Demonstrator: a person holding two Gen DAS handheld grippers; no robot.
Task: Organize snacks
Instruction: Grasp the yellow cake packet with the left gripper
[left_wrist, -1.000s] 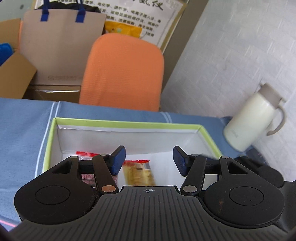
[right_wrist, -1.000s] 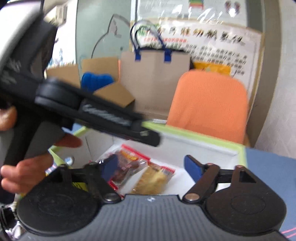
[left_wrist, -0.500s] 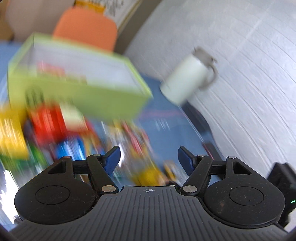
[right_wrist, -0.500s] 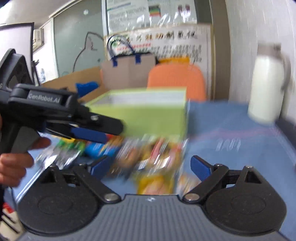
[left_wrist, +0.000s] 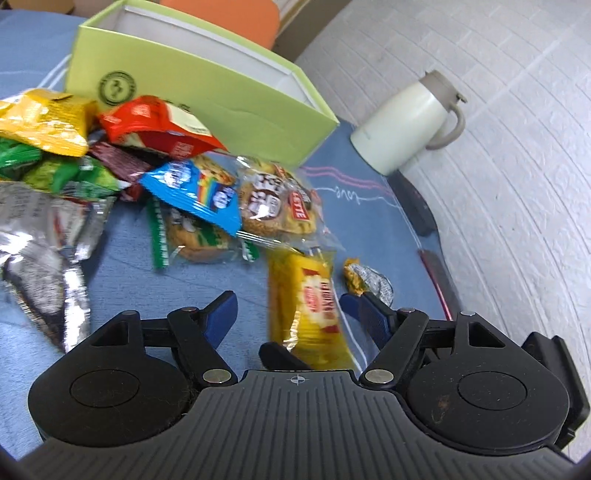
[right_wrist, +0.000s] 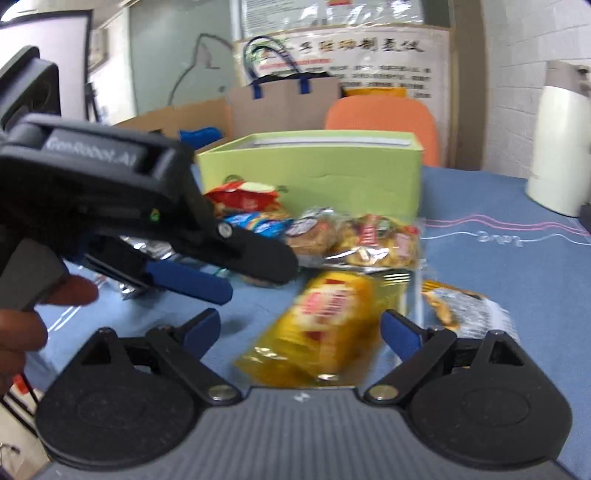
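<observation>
A pile of snack packets lies on the blue tablecloth in front of a green box (left_wrist: 207, 99), which also shows in the right wrist view (right_wrist: 314, 173). A yellow snack pack (left_wrist: 314, 306) lies nearest, between the open fingers of my left gripper (left_wrist: 291, 310). In the right wrist view the same yellow pack (right_wrist: 325, 325) lies between the open fingers of my right gripper (right_wrist: 301, 328). Neither gripper holds anything. The left gripper (right_wrist: 192, 278) shows at the left of the right wrist view, just above the cloth.
A white thermos jug (left_wrist: 410, 122) stands right of the box. A small foil packet (left_wrist: 365, 280) lies right of the yellow pack. Silver, green, yellow, red and blue packets (left_wrist: 74, 166) crowd the left. An orange chair (right_wrist: 384, 125) stands behind the table.
Both grippers have pulled back from over the box's inside and dropped low in front of the snack pile. Both stay open.
</observation>
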